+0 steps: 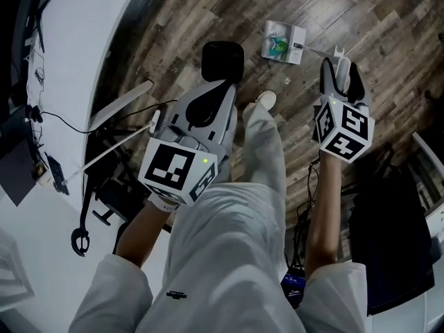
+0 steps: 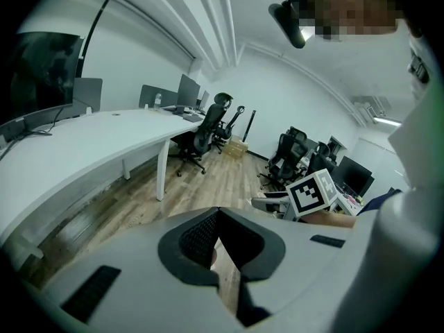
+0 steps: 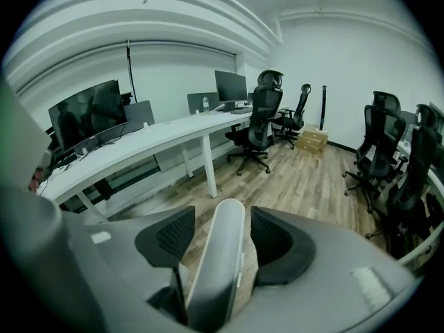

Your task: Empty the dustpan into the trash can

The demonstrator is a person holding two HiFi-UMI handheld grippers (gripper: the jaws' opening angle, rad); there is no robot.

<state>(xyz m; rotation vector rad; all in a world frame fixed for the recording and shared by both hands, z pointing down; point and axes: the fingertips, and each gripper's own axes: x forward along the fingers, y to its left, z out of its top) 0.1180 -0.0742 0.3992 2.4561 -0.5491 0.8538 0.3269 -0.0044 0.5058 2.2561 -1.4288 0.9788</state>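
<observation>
Dustpan [image 1: 283, 41] of pale plastic, lying on the dark wood-plank floor [image 1: 388, 19] ahead of the person.
Its long white rounded handle [image 3: 220, 255] rises between the right gripper's [image 3: 223, 236] jaws, which stand wide apart with the pads not pressing it. The left gripper [image 2: 217, 214] is closed tight on nothing.

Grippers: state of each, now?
Left gripper: closed, nothing between the jaws.
Right gripper: open, white dustpan handle between the jaws, pads not pressing it.

A dustpan [image 1: 283, 41] rests on the wood-plank floor [image 1: 388, 40].
</observation>
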